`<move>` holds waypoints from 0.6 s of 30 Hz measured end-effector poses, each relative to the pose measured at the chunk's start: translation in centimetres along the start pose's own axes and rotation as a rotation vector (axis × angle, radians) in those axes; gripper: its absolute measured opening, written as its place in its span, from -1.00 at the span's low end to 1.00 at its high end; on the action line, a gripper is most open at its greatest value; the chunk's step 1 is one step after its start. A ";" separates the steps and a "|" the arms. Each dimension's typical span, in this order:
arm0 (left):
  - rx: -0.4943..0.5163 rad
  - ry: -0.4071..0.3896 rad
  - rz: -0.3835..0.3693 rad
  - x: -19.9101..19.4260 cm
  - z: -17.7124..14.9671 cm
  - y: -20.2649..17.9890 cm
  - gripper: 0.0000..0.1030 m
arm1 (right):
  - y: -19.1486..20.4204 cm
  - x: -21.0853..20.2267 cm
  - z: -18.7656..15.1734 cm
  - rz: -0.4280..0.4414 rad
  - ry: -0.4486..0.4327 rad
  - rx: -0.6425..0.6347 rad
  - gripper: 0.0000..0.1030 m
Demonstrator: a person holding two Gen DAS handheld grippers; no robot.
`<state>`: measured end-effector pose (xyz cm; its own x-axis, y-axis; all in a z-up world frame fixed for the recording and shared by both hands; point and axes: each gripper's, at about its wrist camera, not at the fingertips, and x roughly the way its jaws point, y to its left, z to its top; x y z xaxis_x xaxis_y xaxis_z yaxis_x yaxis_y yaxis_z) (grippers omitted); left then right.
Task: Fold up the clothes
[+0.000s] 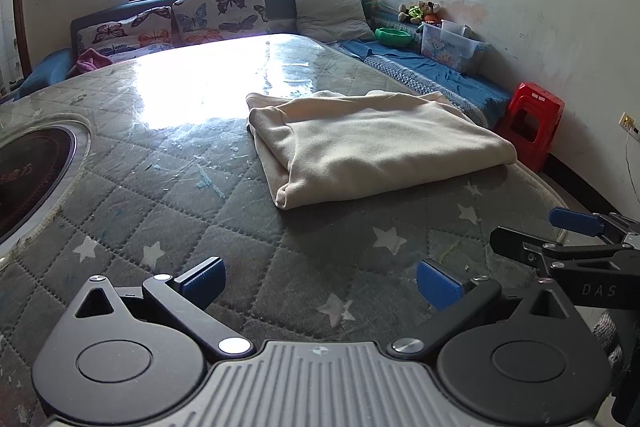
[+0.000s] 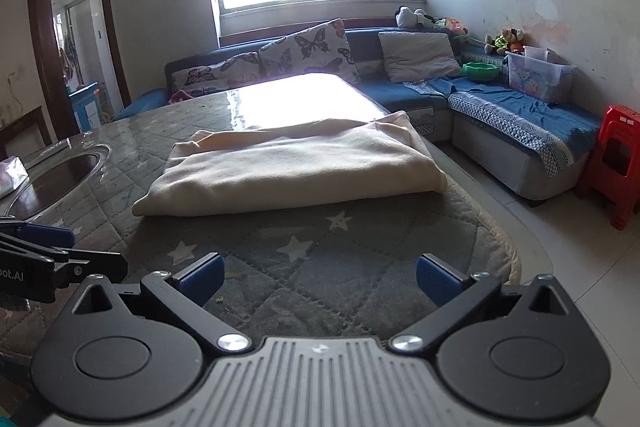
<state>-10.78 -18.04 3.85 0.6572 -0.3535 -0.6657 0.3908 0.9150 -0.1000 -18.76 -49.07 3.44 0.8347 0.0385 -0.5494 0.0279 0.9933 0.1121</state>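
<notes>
Cloth (image 1: pixel 372 143) lies folded in a neat packet on the table (image 1: pixel 168 187). Left gripper (image 1: pixel 320 285) and right gripper (image 2: pixel 320 279) hover near it, both spread apart and empty. Folding looks nearly finished; next probably one more fold or only smoothing.

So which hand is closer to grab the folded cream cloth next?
Probably right: the folded cream cloth lies straight ahead of the open right gripper; from the open left gripper it sits off to the right.
</notes>
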 end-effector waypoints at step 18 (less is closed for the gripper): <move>0.018 0.011 0.019 -0.5 -0.6 -1.0 1.00 | 0.8 -0.5 0.1 -0.005 -0.017 -0.023 1.00</move>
<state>-11.88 -18.65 3.85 0.6577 -0.3342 -0.6751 0.3904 0.9177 -0.0739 -19.14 -48.32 3.86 0.8438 0.0320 -0.5357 0.0195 0.9957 0.0902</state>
